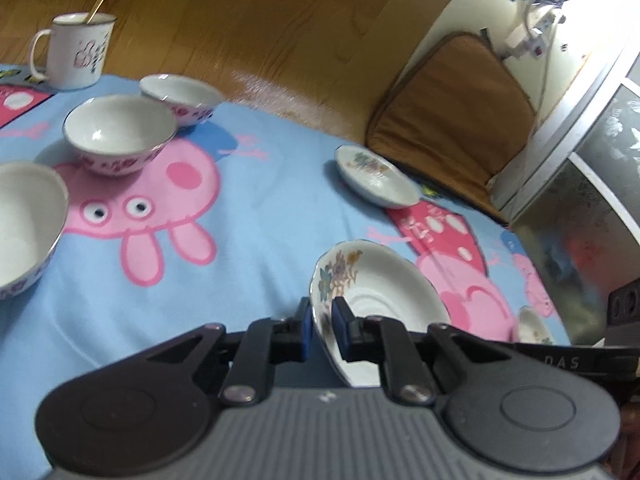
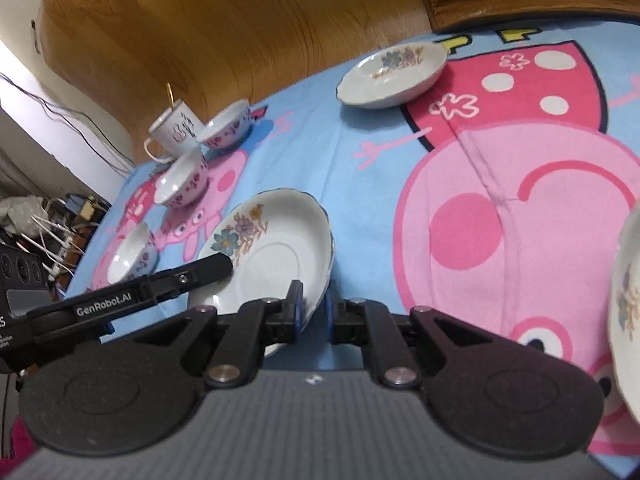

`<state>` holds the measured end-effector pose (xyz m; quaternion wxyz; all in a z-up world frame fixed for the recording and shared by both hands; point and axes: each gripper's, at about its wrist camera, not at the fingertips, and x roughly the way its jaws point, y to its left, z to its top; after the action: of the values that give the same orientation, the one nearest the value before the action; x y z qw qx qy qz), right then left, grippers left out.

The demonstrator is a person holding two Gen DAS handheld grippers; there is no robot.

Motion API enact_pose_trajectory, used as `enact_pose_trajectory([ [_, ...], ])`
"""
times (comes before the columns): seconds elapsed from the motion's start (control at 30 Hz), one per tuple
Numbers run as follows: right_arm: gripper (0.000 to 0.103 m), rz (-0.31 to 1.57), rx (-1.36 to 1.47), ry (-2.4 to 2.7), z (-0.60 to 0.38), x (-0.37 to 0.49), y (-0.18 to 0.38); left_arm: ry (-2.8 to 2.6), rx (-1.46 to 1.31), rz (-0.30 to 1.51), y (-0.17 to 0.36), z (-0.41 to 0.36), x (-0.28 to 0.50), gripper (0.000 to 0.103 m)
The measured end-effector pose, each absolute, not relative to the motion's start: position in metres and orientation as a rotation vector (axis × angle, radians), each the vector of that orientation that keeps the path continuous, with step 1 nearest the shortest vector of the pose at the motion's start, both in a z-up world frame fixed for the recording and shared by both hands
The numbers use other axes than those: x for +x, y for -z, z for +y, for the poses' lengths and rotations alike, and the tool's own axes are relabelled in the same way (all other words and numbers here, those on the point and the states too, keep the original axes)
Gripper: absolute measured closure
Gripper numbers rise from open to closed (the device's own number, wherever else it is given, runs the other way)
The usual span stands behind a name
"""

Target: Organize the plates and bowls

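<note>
A floral plate [image 1: 384, 292] is held tilted above the blue cartoon cloth by both grippers. My left gripper [image 1: 322, 330] is shut on its near rim. My right gripper [image 2: 313, 312] is shut on the same plate [image 2: 276, 256], on its right rim; the left gripper's finger [image 2: 200, 272] lies across its left side. A second floral plate [image 1: 374, 176] [image 2: 394, 74] lies flat at the far edge. A third plate [image 2: 626, 312] shows at the right edge. Three white bowls with purple flowers [image 1: 120, 134] [image 1: 180, 98] [image 1: 28, 224] stand to the left.
A white mug [image 1: 76, 52] with a gold spoon stands at the far left corner, also in the right wrist view [image 2: 176, 128]. A brown cushion [image 1: 452, 120] lies beyond the cloth. Cables and clutter [image 2: 48, 216] lie off the left edge. The floor is wood.
</note>
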<state>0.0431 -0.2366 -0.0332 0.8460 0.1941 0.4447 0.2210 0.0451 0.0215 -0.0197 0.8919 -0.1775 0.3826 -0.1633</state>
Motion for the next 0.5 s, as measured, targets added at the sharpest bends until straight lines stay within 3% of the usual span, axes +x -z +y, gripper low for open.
enact_pose_trajectory([
  [0.5,0.089,0.761,0.456,-0.297,-0.306,0.004,0.014,0.515,-0.236,0.8,-0.003,-0.074,0.071,0.091],
])
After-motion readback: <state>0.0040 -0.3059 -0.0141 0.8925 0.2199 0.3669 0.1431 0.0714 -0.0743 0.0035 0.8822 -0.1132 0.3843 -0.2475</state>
